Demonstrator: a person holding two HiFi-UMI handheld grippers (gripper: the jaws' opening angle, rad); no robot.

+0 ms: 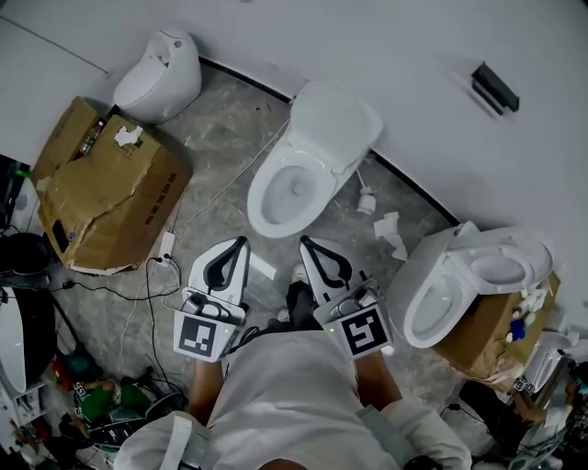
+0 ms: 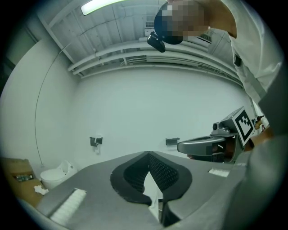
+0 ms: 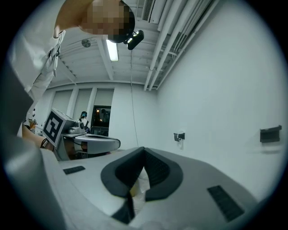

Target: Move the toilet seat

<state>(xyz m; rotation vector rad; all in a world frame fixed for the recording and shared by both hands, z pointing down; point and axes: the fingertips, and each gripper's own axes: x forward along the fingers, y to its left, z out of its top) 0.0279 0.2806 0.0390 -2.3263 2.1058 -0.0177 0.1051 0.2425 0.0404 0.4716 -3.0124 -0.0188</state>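
Toilet seat [image 1: 260,198] lies flat on the bowl [image 1: 296,188] of the middle toilet by the wall, lid [image 1: 335,124] raised. Left gripper [image 1: 241,242] and right gripper [image 1: 304,242] hover near the bowl's front, jaws closed, gripping nothing.

White walls [image 1: 413,55] meet a grey marbled floor [image 1: 220,138] along a dark skirting strip [image 1: 248,81]. A torn cardboard box [image 1: 110,193] slumps at the left and a second box [image 1: 482,338] stands at the right, with cables [image 1: 152,264] and paper scraps [image 1: 390,231] strewn between them. A black bracket [image 1: 494,87] is fixed to the wall. Overhead, a tube light [image 2: 99,5] glows near white pipes [image 3: 166,40]. A dark window [image 3: 102,117] closes the far end.
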